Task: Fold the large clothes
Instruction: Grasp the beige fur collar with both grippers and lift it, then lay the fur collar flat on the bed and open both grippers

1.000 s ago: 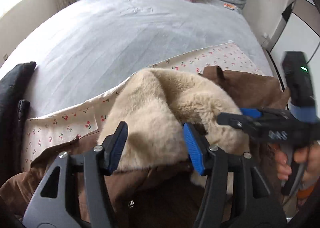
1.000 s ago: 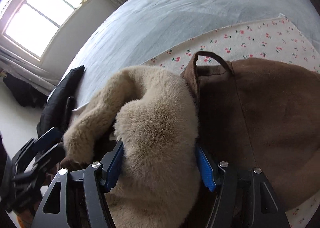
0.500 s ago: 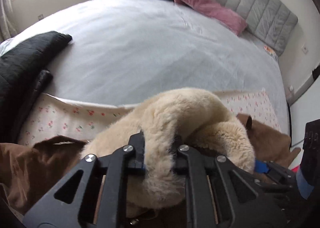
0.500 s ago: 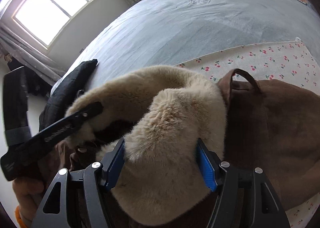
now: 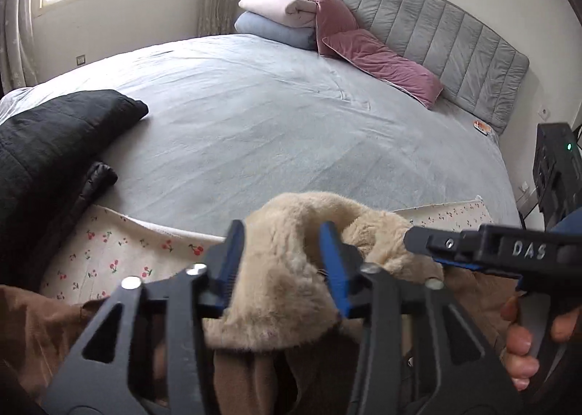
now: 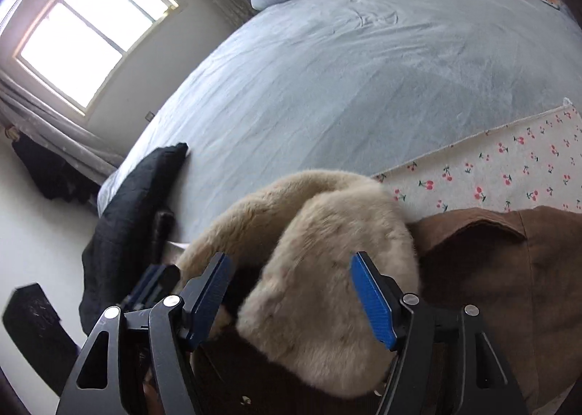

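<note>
Coat first: the brown coat (image 6: 509, 269) with its cream fur collar (image 5: 287, 269) lies bunched at the near edge of the bed (image 5: 272, 131), partly over a cherry-print cloth (image 6: 509, 174). I judge I am at the gathering step, taking the collar in both tongs so the coat can be raised and spread before any fold is made.

My left tongs (image 5: 287, 265) stand at a middling width with a thick roll of the fur between the blue pads; the pads touch the pile on both sides, so I read that as a grip. My right tongs (image 6: 298, 298) are wide, with the fur bulging between them. The right pad lies against the fur, the left pad seems clear of it, so that side looks not yet closed.

Next, I think, the right tongs must close firmly on the collar, well apart from the left. The fur is bulky and could slip from a shallow bite. A black garment (image 5: 54, 145) lies to the left on the bed.
</note>
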A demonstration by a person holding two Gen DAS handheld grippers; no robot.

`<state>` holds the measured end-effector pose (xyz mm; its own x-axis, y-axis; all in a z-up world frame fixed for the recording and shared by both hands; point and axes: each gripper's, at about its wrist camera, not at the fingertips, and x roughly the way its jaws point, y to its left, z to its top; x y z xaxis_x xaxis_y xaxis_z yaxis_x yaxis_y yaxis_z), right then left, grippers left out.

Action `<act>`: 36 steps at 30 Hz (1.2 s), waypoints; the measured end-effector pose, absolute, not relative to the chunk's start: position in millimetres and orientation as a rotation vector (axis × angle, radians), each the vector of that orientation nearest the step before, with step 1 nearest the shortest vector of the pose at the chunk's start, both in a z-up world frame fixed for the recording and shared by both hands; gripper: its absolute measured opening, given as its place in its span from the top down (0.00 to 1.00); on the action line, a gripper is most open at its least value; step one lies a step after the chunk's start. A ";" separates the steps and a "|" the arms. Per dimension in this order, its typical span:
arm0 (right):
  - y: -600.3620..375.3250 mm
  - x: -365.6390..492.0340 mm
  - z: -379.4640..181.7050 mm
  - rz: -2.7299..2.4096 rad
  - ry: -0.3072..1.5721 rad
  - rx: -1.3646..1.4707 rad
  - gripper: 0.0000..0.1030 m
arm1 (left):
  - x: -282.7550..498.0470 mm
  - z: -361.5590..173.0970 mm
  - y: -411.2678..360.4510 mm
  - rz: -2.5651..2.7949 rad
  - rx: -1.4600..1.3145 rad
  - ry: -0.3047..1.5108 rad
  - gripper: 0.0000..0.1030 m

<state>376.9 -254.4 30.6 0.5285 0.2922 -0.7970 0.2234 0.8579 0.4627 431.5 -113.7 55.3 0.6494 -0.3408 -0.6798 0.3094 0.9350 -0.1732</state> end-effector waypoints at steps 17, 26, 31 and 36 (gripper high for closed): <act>-245.8 377.2 5.1 -0.105 0.948 0.242 0.87 | 465.3 20.3 -110.7 -0.310 -0.174 0.912 0.85; -222.9 426.4 -4.2 -0.104 0.812 0.052 0.79 | 470.2 0.9 -131.0 -0.301 -0.020 0.715 0.66; -248.9 390.8 -5.1 -0.035 0.797 0.127 0.48 | 433.4 34.2 -71.2 -0.352 -0.076 0.688 0.30; -249.4 334.9 47.0 -0.009 0.793 0.097 0.39 | 378.9 75.3 1.9 -0.315 -0.017 0.699 0.22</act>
